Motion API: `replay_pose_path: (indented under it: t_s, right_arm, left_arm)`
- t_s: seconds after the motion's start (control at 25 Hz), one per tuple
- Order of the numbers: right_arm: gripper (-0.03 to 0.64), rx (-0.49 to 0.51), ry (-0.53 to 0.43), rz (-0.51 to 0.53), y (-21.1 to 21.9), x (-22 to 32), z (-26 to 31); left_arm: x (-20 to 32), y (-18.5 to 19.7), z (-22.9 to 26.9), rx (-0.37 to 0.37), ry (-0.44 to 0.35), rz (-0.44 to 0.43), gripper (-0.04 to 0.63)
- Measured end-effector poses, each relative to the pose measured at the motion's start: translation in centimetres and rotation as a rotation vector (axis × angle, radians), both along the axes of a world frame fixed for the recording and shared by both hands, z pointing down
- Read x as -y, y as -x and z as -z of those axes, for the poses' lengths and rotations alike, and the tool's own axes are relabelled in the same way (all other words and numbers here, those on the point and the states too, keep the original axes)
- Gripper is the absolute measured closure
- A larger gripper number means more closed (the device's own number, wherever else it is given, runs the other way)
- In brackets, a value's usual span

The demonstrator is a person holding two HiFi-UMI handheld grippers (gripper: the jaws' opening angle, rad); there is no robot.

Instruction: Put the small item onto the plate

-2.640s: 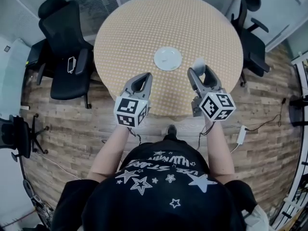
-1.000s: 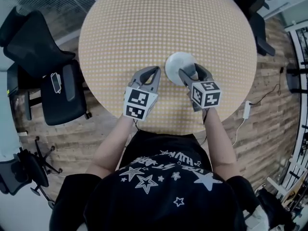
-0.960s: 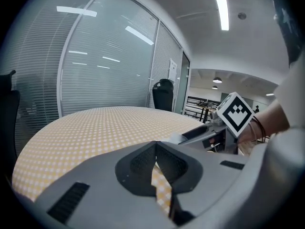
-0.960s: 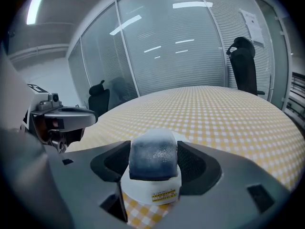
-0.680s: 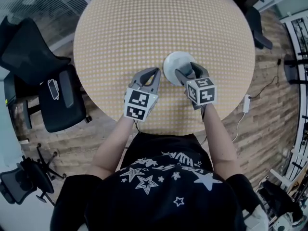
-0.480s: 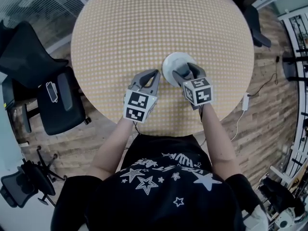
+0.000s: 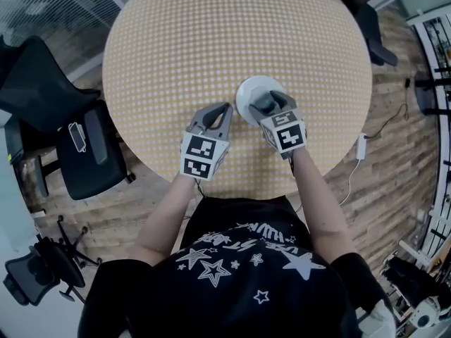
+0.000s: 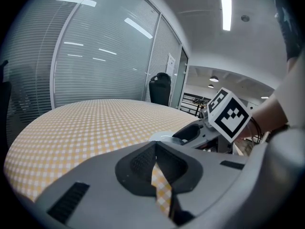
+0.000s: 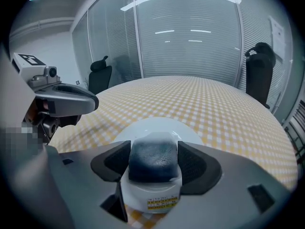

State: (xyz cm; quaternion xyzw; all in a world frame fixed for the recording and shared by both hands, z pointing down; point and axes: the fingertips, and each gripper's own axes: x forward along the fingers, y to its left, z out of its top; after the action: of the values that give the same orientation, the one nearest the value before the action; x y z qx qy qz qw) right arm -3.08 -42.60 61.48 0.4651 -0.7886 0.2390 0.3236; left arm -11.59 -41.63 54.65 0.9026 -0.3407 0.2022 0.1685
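Seemingly light and soft, the small blue-grey block (image 9: 153,157) is side-pinched by the right gripper (image 7: 262,105) over the round white plate (image 9: 155,126)'s 6 o'clock rim; the left gripper (image 7: 218,111) is closed, empty.

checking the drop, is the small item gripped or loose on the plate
Gripped: the right gripper clamps the small item on both sides, over the plate.

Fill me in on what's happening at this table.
A person stands at a round table covered in a checked cloth, with a gripper in each hand. The right gripper has its jaws closed on a small dark item and holds it over the white plate, not yet released. The left gripper sits just left of the plate with its jaws together on nothing.
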Motion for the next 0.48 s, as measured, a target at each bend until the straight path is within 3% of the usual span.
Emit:
replay_pose_path:
  t_s: [0.48]
  right_arm:
    - [0.319, -0.018, -0.037, -0.002, -0.2, -0.3, 0.5]
  left_arm:
    - [-1.3, 0.1, 1.1, 0.039, -0.025, 0.013, 0.595]
